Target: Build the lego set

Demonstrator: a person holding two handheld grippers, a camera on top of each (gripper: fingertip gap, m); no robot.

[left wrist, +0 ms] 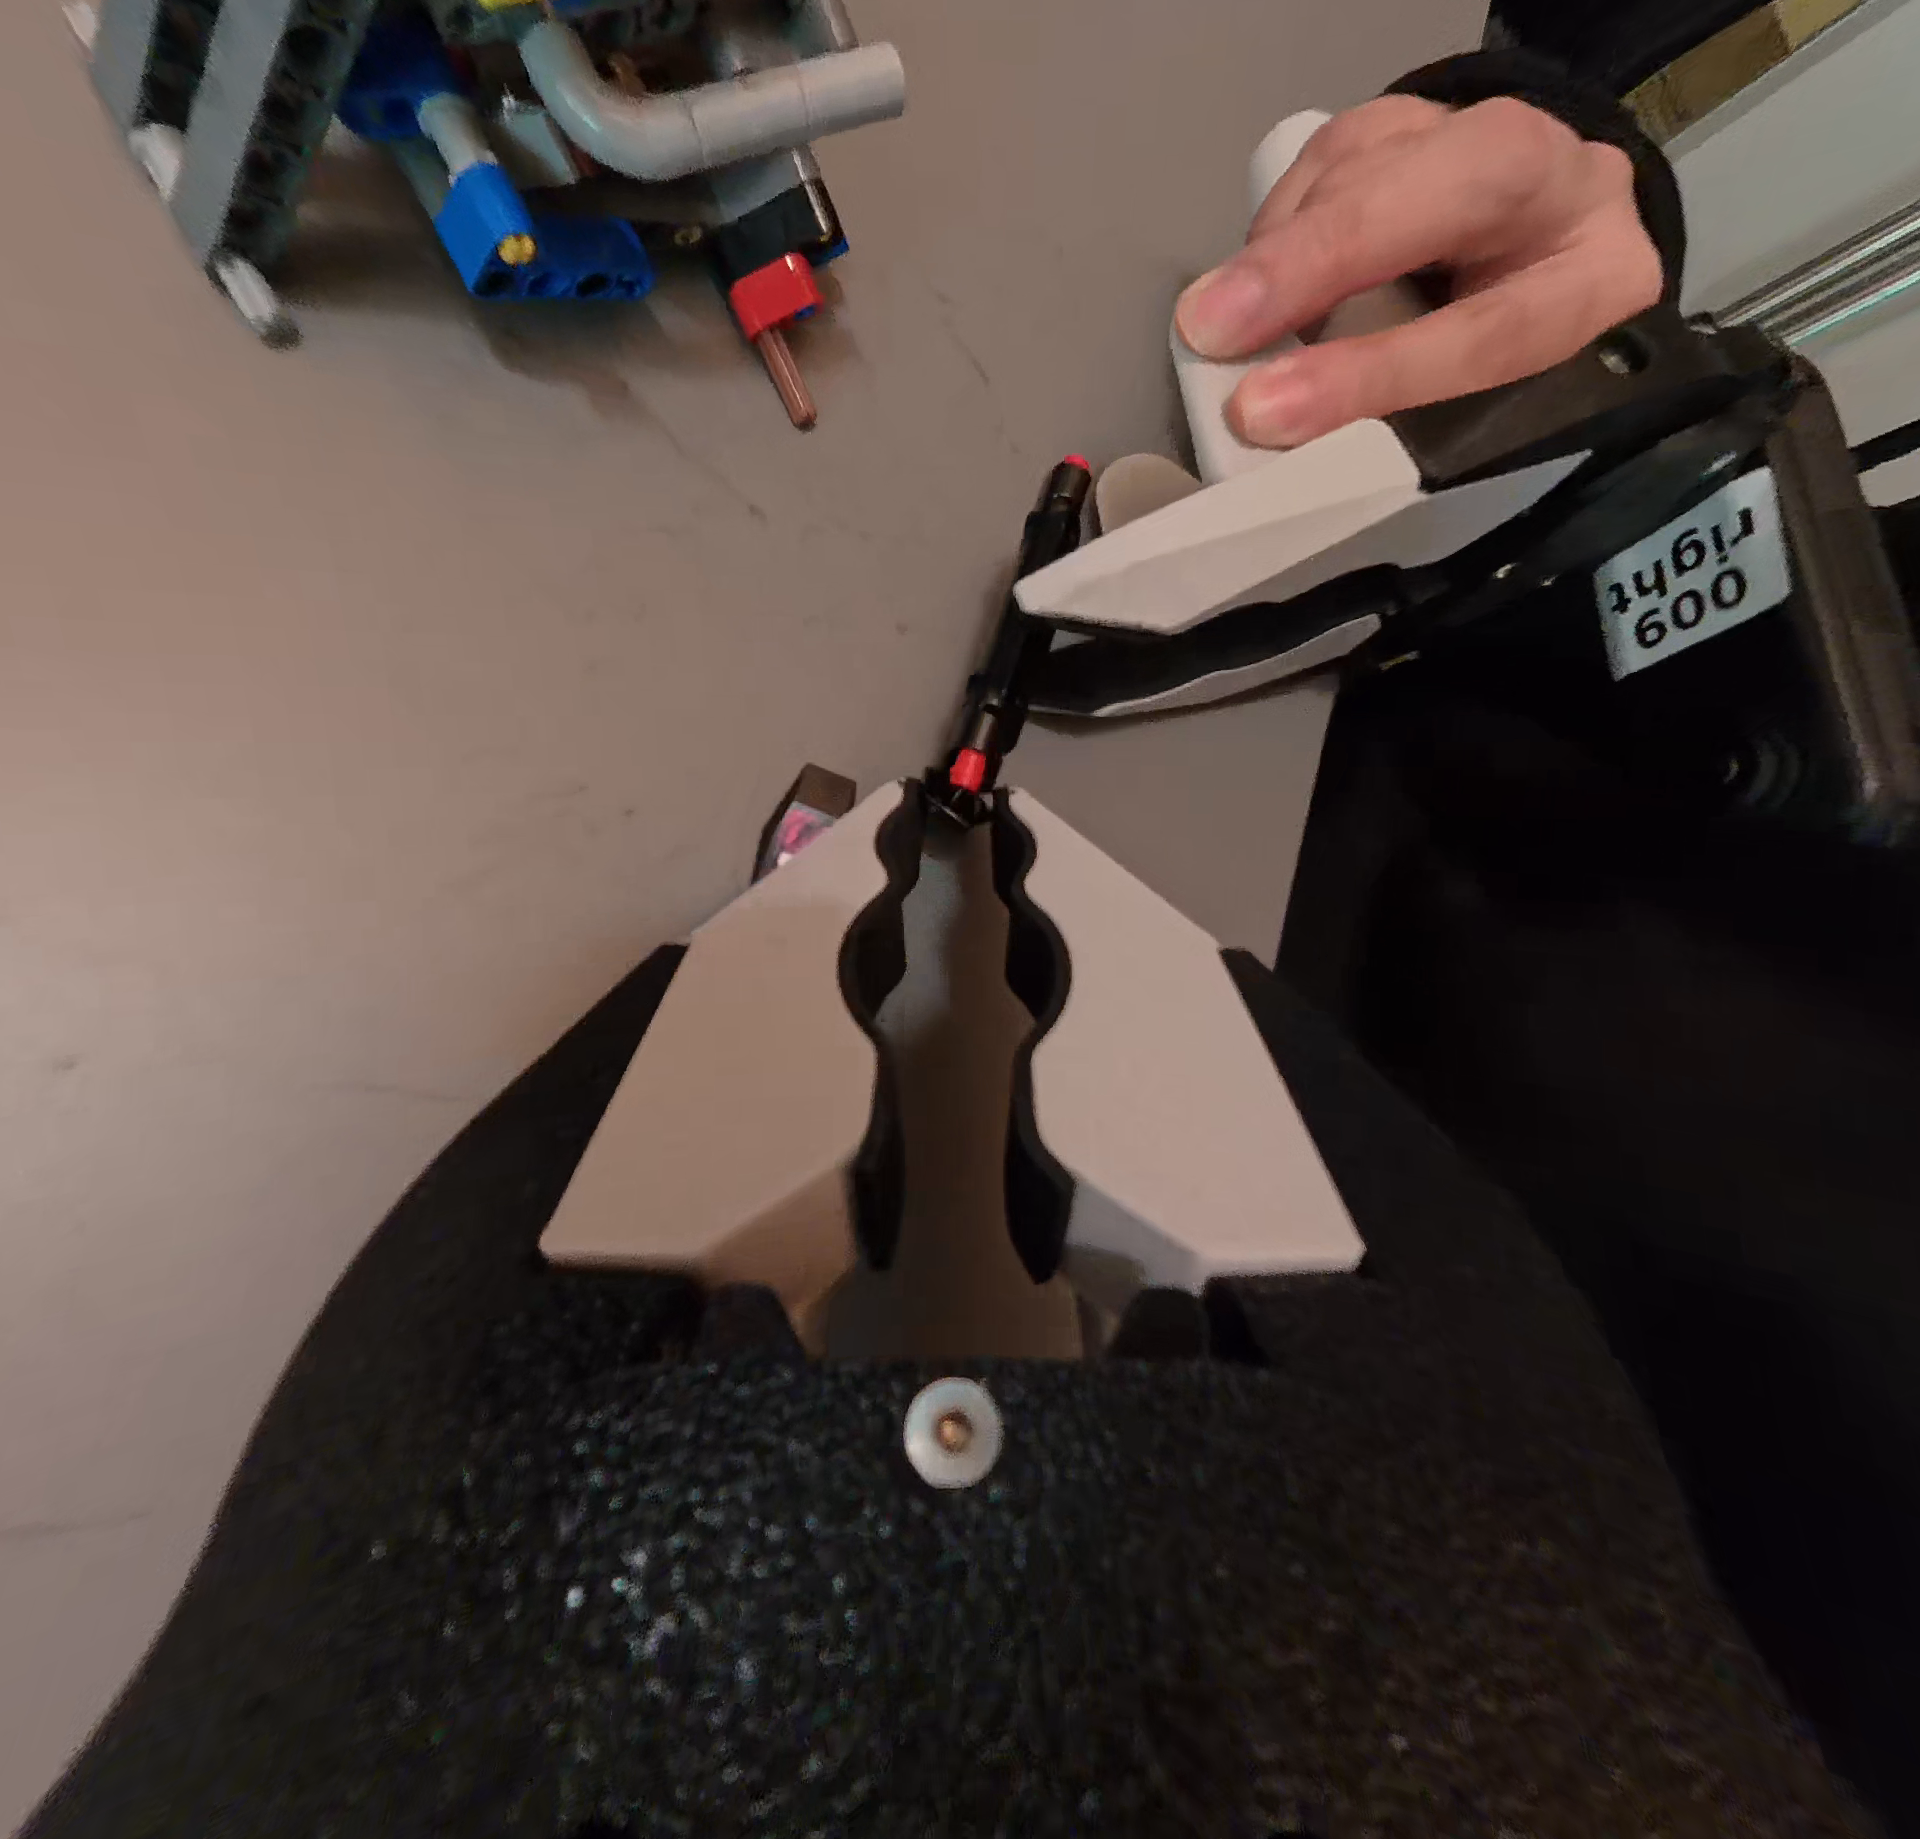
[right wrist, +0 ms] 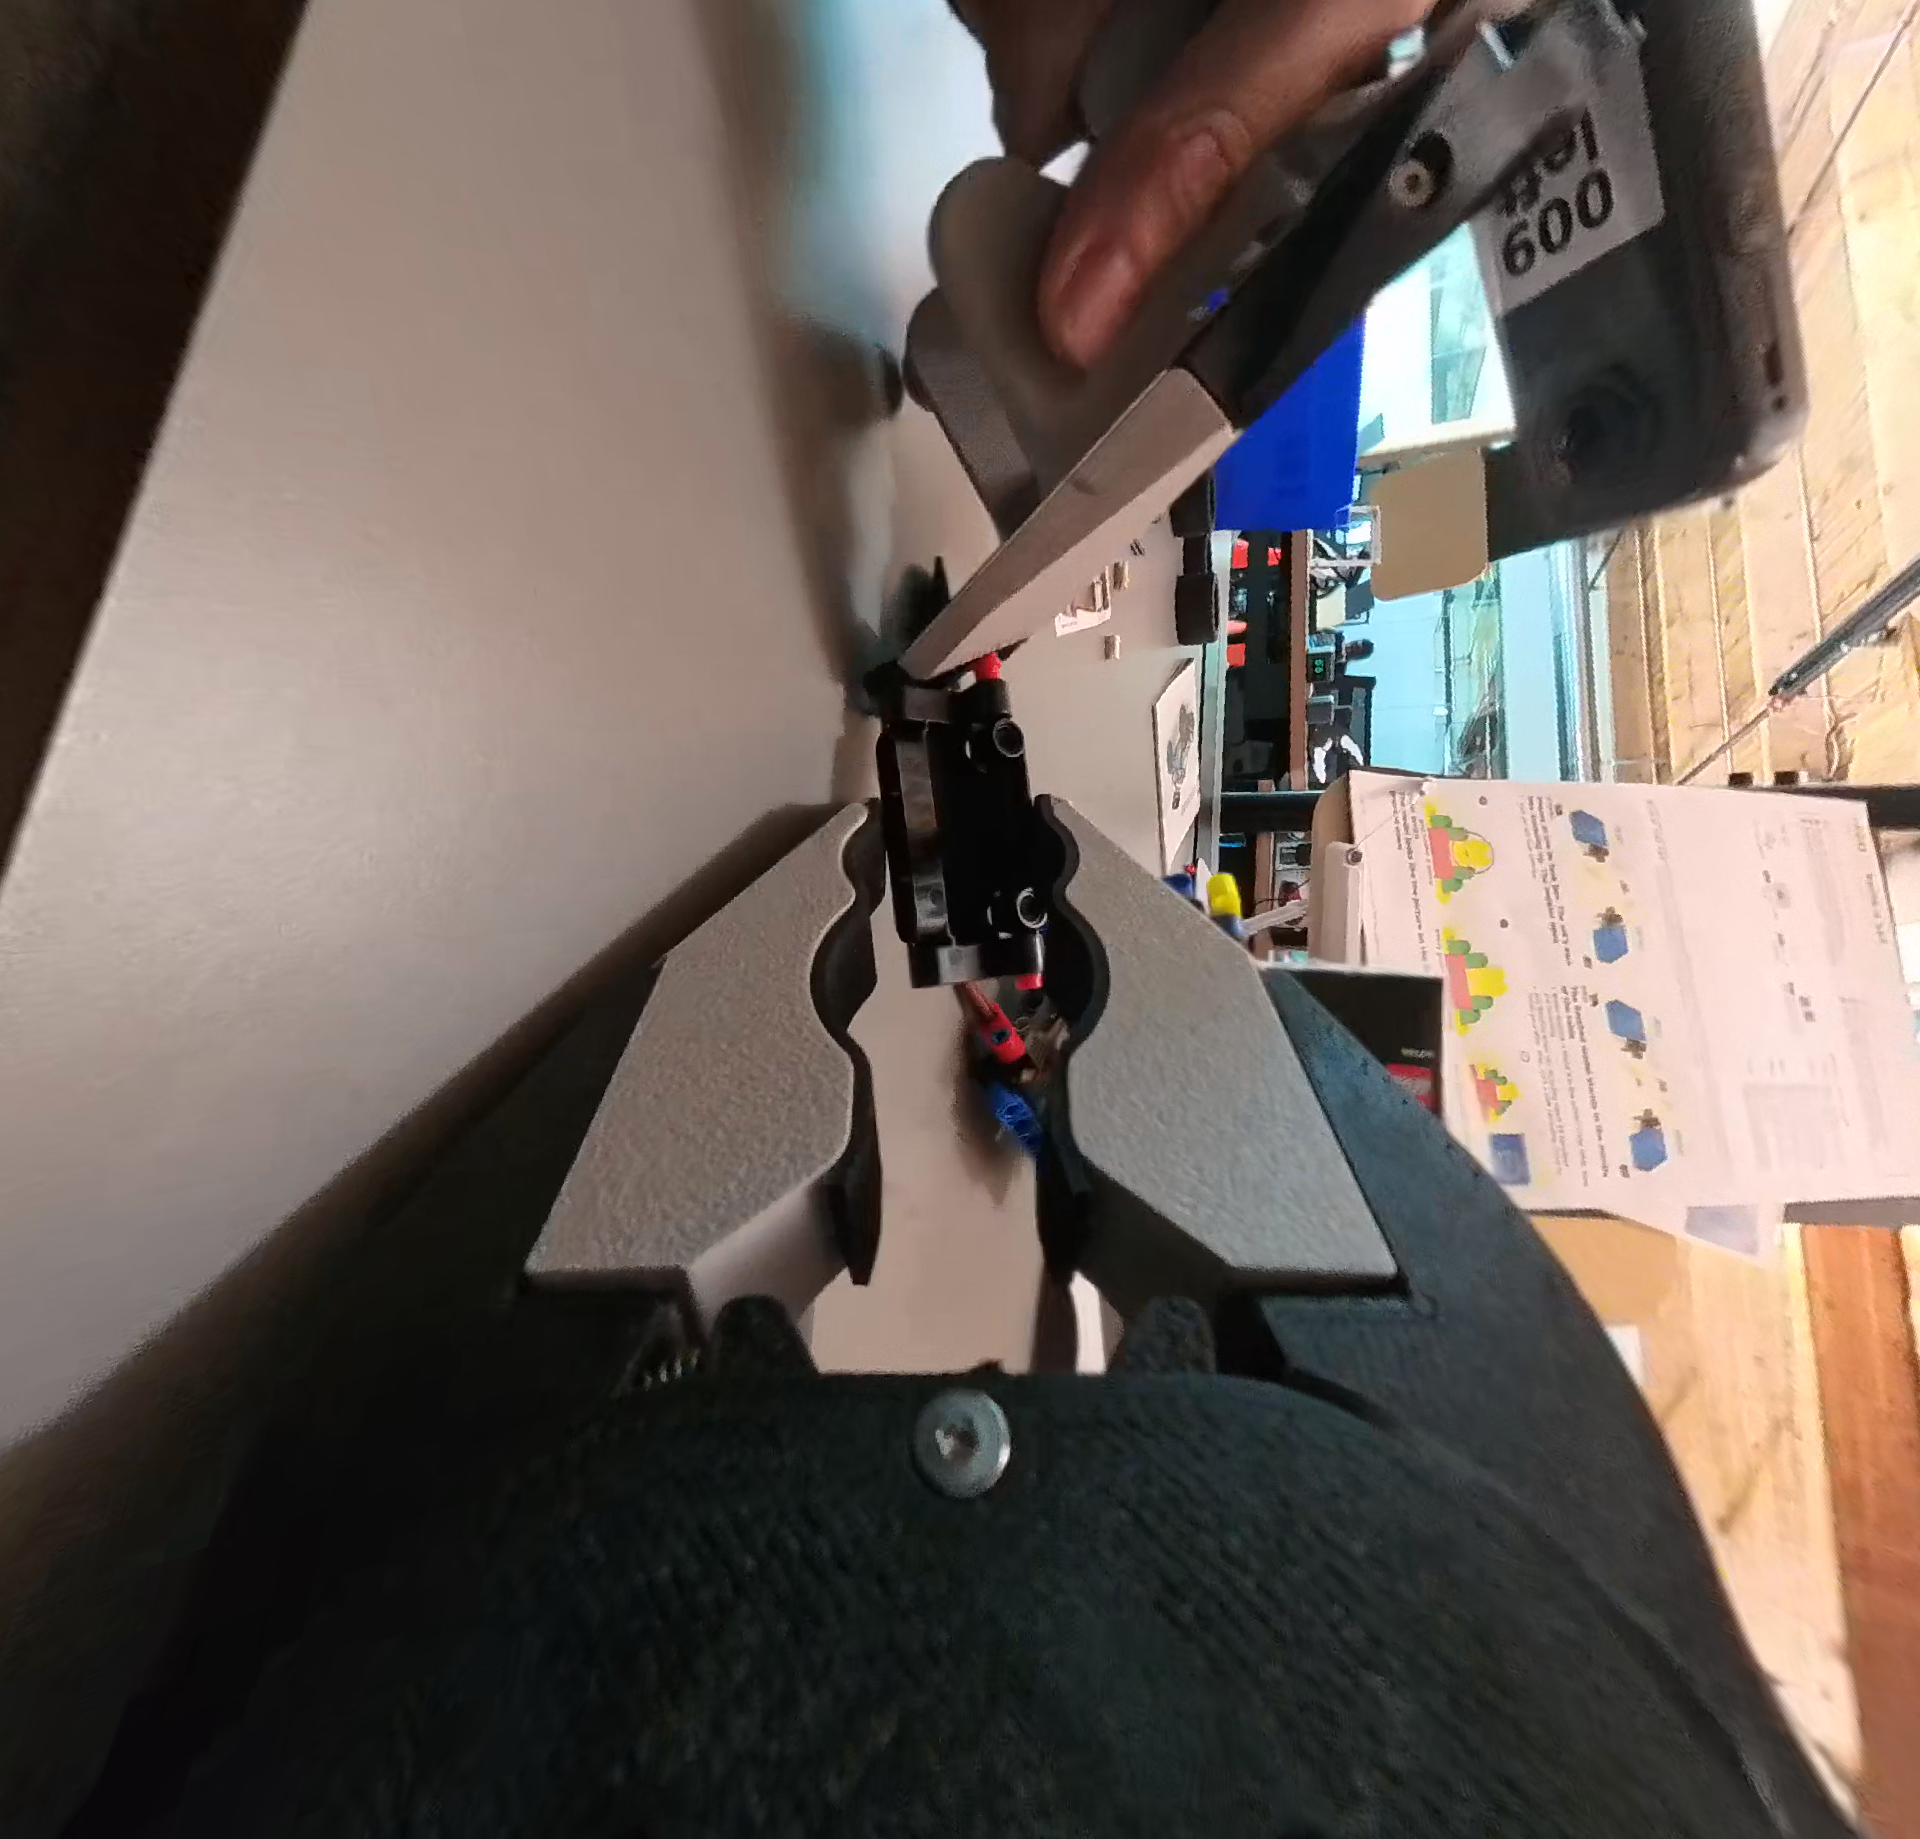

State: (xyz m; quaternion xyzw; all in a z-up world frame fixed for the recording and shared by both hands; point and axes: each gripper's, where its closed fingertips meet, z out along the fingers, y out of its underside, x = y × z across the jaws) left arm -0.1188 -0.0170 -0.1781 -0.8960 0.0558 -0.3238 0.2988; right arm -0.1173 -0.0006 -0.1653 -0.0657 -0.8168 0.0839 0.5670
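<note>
At the centre of both wrist views, a small black brick assembly (right wrist: 961, 844) with red pin ends is shared by the two grippers above the grey table (left wrist: 416, 646). Right gripper (right wrist: 961, 833): both dark pads press the flanks of the black assembly, so it is clamped on the piece. Left gripper (left wrist: 958, 807): its fingertips are drawn nearly together and pinch the lower end of the same assembly, just below a red collar (left wrist: 968, 769); in the right wrist view its tip meets the far end of the piece.

Step in hand, as a judgement: a two-handed adjustment of the assembly, one tool steadying the body while the other works on an end part. Any further move calls for a firm clamp on the body and a fine, straight pull or push at the tip, since the gripped end is very small.

Surroundings: a person's hand (left wrist: 1423, 262) grips the right tool's handle. A larger brick model (left wrist: 499, 96) in grey, blue and yellow, with a red-tipped part, lies well apart at the table's far side. A small dark packet with pink marks (left wrist: 805, 813) lies just beside the left fingers. Loose red and blue pieces (right wrist: 1003, 1072) lie on the table behind the clamped piece. Printed building sheets (right wrist: 1621, 989) stand to the side. Nothing lies between the two tools.
</note>
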